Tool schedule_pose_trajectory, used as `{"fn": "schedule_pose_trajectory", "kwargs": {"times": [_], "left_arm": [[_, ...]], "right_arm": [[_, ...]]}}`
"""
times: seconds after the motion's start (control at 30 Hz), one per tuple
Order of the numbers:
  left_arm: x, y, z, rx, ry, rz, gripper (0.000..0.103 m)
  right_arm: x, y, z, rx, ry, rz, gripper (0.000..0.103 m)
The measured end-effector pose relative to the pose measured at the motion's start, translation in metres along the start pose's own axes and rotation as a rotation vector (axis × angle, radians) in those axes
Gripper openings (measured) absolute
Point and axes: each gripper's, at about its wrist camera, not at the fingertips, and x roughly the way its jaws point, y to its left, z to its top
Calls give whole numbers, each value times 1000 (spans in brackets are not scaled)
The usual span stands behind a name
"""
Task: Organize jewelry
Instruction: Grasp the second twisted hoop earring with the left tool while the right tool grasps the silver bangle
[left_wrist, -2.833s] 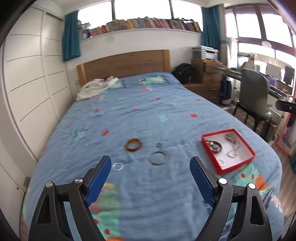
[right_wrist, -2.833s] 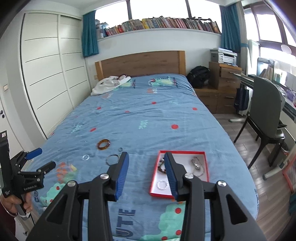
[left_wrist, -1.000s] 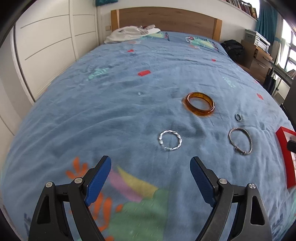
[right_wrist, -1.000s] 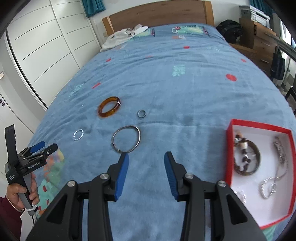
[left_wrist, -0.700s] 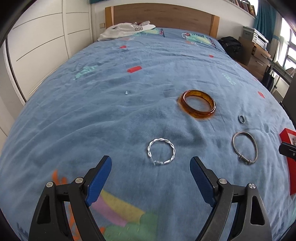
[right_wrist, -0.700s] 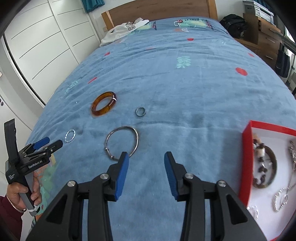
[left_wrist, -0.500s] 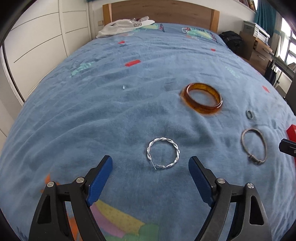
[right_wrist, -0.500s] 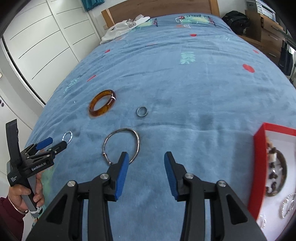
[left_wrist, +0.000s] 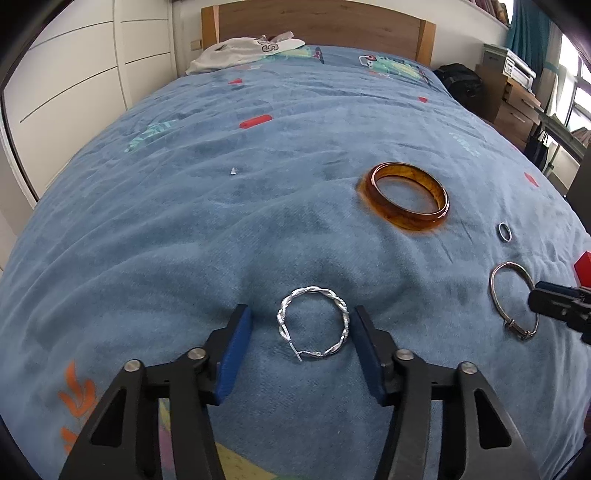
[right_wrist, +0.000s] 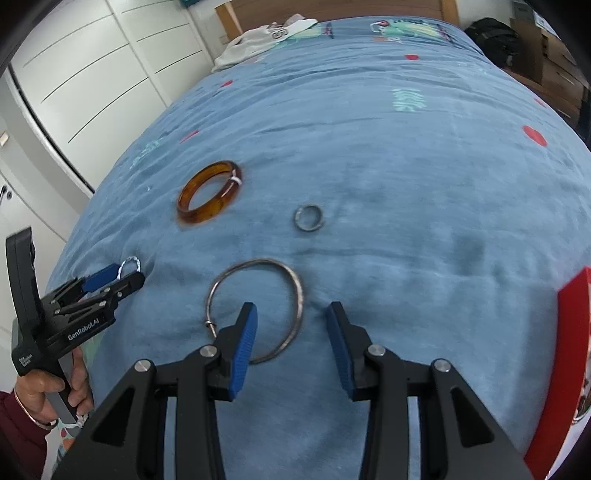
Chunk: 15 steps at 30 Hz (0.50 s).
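Observation:
A twisted silver hoop (left_wrist: 313, 322) lies on the blue bedspread between the fingers of my left gripper (left_wrist: 301, 325), which is open and straddles it low over the cloth. A plain silver bangle (right_wrist: 256, 312) lies under my right gripper (right_wrist: 291, 325), which is open; its left finger overlaps the bangle's inside. The bangle also shows in the left wrist view (left_wrist: 513, 301). An amber bangle (left_wrist: 408, 195) and a small dark ring (left_wrist: 504, 232) lie farther back. The red jewelry box (right_wrist: 561, 369) is at the right edge.
The bed (left_wrist: 184, 206) is wide, with a wooden headboard (left_wrist: 317, 22) and white clothing (left_wrist: 243, 51) at the far end. White wardrobe doors (right_wrist: 92, 74) run along the left. A tiny pale speck (left_wrist: 233, 170) lies on the cloth.
Both grippers have come down and forward to the bedspread. The left one has narrowed around the twisted hoop. The right one has moved left from the red box onto the plain bangle.

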Motion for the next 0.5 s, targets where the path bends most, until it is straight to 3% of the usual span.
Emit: {"fn": "schedule_pose_trajectory", "kwargs": {"times": [0.17,0.5], "left_arm": [[-1,-1,0,0,-7,-8,39],[-13,0,0,-8,-25,-12,38]], "right_arm": [[9,5,-5,-27,19,-7,10],[-11,7,-10,-34,-49,-27,4]]}}
